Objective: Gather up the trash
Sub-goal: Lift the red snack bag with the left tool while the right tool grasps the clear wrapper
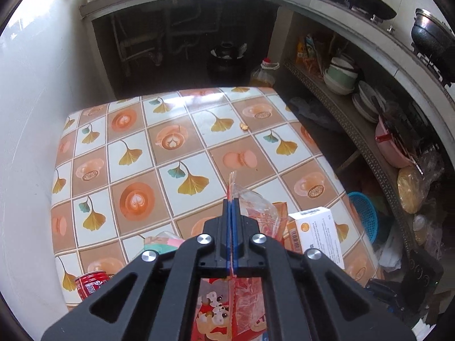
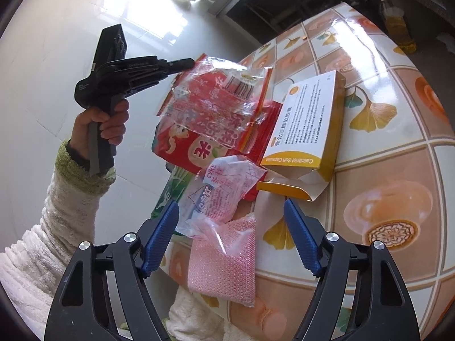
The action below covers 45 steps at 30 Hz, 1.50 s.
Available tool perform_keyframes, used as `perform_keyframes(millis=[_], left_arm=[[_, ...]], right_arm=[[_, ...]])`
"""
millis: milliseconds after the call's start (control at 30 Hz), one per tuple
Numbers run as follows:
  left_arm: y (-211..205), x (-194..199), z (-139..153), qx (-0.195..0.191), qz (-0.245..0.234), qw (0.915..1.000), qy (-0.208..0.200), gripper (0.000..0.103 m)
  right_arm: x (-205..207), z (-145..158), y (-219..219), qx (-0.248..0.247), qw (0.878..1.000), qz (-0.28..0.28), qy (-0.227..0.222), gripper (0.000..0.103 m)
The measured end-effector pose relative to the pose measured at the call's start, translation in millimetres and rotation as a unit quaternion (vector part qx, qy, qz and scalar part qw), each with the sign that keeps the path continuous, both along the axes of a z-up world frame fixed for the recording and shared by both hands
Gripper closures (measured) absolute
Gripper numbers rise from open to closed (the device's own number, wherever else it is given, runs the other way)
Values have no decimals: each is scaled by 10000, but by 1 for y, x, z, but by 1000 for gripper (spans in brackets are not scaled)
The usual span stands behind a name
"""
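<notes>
My left gripper [image 1: 231,203] is shut on the edge of a clear plastic wrapper with red print [image 1: 257,210]. In the right wrist view this left gripper [image 2: 190,63] holds the wrapper [image 2: 216,93] by its top corner, above a red snack bag [image 2: 193,142]. Beside them on the table lies a white and yellow medicine box [image 2: 310,119] [image 1: 315,233] with an open flap. My right gripper [image 2: 231,206] is open, its blue fingers either side of a small clear bag with pink print [image 2: 227,187], not touching it. A pink mesh pad [image 2: 224,267] lies below that bag. A red can [image 1: 91,281] stands at the table's near left corner.
The table [image 1: 170,142] has a tile-patterned cloth and a small crumb [image 1: 244,126] far out. To the right are shelves with bowls [image 1: 341,76] and a blue basket [image 1: 364,213]. An oil bottle [image 1: 263,75] and a black pot [image 1: 226,62] stand beyond. A fuzzy sleeve [image 2: 57,213] is at left.
</notes>
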<state>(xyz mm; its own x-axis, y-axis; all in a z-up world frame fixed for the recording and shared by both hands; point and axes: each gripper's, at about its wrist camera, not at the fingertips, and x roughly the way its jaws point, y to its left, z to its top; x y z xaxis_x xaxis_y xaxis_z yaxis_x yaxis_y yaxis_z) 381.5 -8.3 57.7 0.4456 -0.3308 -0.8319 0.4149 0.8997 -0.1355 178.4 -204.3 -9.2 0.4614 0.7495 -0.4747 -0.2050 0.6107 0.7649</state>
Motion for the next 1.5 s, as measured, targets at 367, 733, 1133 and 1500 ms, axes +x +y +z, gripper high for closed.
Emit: perform_keyframes(millis=[367,733,1133,1500], left_arm=[[36,-48,59,-1252,239,9884,-828,103],[55,-90,68,-1862,88,9776,-980,103],[77,-111,53,-2254,-18,9690,-1007,103],[84,-126,63,-2383,-9,9645,-1138,103]], right_arm=[[13,-7,4,262,9992,13,304,29],[30,-14,26,185,9967,-159,774,29],[46,-24,48,287,9888,-476,1383,58],[41,-20,40,1102,9809,-777,1400,77]])
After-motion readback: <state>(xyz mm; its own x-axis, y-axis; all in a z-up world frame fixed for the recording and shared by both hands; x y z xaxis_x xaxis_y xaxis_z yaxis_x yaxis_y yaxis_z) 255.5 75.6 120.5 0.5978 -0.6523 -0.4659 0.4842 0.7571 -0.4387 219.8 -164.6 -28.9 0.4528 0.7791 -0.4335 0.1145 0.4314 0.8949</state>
